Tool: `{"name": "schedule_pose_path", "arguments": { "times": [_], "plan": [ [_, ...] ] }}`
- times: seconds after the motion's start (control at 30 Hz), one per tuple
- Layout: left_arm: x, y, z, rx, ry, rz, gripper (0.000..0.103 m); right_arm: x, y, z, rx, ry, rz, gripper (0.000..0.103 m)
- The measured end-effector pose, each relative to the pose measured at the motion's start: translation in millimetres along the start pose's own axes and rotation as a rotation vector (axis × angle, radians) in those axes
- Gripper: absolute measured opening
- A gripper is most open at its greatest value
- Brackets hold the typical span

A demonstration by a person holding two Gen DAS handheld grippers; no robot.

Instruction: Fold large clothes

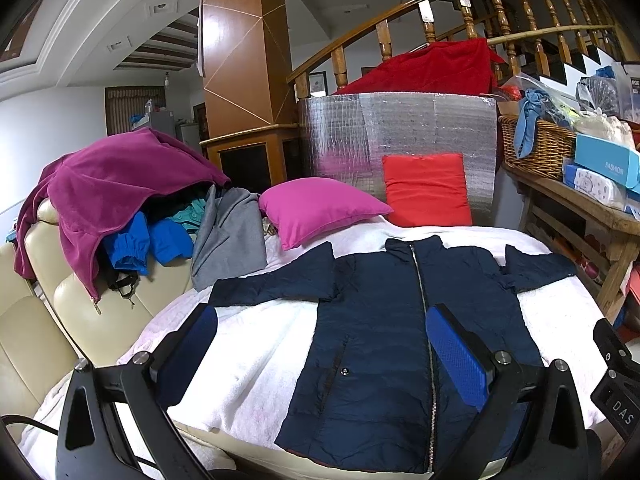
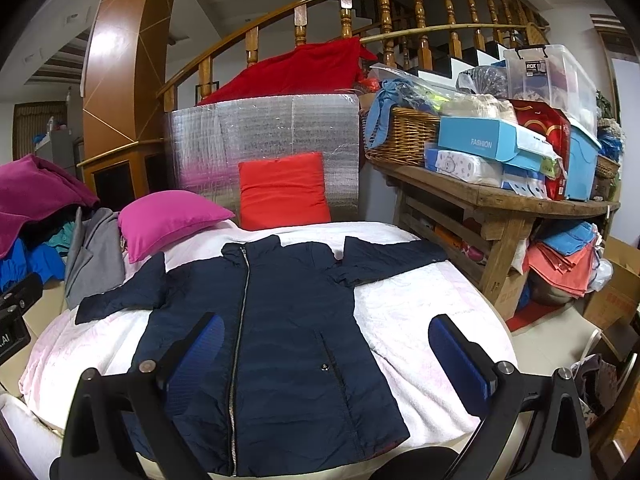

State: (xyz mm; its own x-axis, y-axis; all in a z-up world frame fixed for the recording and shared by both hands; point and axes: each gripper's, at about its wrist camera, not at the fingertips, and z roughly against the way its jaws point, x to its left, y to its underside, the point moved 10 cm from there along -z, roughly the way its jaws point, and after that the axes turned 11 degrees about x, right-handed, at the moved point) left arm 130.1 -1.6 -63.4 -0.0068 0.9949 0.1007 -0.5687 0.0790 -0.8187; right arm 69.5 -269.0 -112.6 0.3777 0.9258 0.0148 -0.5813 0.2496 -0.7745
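Note:
A navy zip-up jacket (image 1: 384,340) lies flat, front up, on a white blanket (image 1: 248,344), sleeves spread to both sides. It also shows in the right wrist view (image 2: 280,320). My left gripper (image 1: 320,344) is open and empty, held above the jacket's lower left half. My right gripper (image 2: 324,348) is open and empty, held above the jacket's lower right half. The blue pads (image 2: 456,356) touch nothing. The blanket (image 2: 420,312) shows bare to the jacket's right.
A magenta pillow (image 1: 316,208) and a red pillow (image 1: 424,188) lie behind the jacket. A pile of clothes (image 1: 120,208) covers the cream sofa on the left. A cluttered wooden bench (image 2: 500,200) with a wicker basket (image 2: 400,136) stands on the right.

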Motion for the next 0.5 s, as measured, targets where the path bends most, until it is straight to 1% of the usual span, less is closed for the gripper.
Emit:
{"name": "schedule_pose_path", "arguments": {
  "times": [0.5],
  "plan": [
    [-2.3, 2.6, -2.4, 0.006, 0.001, -0.003, 0.103, 0.1, 3.4, -4.2, 0.010, 0.000, 0.005, 0.103]
  ]
}}
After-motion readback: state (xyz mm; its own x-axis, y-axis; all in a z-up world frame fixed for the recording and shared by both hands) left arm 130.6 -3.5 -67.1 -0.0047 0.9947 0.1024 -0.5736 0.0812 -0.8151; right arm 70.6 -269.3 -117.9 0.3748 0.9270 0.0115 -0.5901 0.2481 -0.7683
